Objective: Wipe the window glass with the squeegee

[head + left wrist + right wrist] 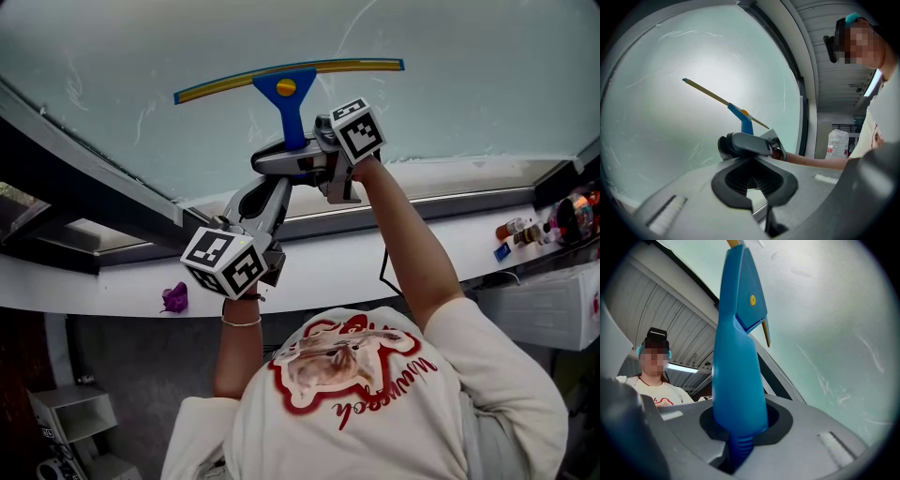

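Jaws of your right gripper (740,434) are clamped on the lower end of the blue handle of the squeegee (738,348), and the handle rises straight out from between them toward the pane. Your left gripper (752,190) holds nothing. Its jaws are drawn together, with only a sliver of light between the ribbed pads. Its tips sit just beside the grey body of your right gripper, and it is unclear whether the two touch.

In the head view the squeegee's yellow-and-blue blade lies across the window glass (469,84), its left end a little lower than its right. The handle runs from the blade's middle down into your right gripper. Thin streaks mark the glass to either side of the blade. Both your arms reach up toward the pane, the left gripper lower than the right.

Below the glass runs a white sill (375,253). A small purple object (174,298) rests on it at the left, and a few bottles (520,230) lie at the far right.
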Motion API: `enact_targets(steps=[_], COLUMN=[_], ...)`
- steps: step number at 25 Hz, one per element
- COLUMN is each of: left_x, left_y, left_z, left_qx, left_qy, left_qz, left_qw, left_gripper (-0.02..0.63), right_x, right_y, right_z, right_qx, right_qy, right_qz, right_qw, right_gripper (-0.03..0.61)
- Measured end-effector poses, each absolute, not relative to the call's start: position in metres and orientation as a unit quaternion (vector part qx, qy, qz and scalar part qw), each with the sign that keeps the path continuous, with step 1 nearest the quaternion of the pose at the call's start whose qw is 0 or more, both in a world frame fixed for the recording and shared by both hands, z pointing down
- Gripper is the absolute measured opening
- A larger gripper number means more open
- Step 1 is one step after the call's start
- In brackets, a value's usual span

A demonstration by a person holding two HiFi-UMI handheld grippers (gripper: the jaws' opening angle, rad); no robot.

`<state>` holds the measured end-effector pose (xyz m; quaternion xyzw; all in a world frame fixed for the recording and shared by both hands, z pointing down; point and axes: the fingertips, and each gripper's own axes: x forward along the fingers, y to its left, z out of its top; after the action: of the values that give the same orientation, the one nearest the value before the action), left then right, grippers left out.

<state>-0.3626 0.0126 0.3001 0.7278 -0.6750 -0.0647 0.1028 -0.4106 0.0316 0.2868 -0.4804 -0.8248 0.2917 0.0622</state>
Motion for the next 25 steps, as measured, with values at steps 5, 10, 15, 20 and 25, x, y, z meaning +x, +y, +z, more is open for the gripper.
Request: enact_targets(steps=[5,10,15,20,25], left_x=[-0.361,-0.358,-0.359,-0.357,-0.358], left_y=[0.014,0.015,0.016,0.016,0.017], left_z=[0.309,0.317,0.322,0.33,0.336], left_qx=[0.726,0.724,0.722,0.72,0.72], left_qy=[-0.675,-0.676,-0.676,-0.676,-0.675], left_qz=[-0.067,-0.065,-0.072,-0.073,-0.072], left_qw=[0.112,0.12,0.127,0.136,0.144], left_gripper=[0.006,0.006,0.006,0.006,0.006], right_x=[-0.409,-0.407,-0.407,-0.406,-0.407], right_y=[0.033,0.034,0.035,0.035,0.036], right_z=[0.296,0.304,0.31,0.318,0.325], right_qx=[-0.48,-0.48,-0.481,-0.479,-0.477], right_qy=[-0.821,-0.818,-0.816,-0.814,-0.812], right_qz=[0.301,0.308,0.315,0.32,0.326], right_qw=[0.064,0.067,0.069,0.076,0.077], right_gripper=[0.071,0.074,0.075,0.078,0.08])
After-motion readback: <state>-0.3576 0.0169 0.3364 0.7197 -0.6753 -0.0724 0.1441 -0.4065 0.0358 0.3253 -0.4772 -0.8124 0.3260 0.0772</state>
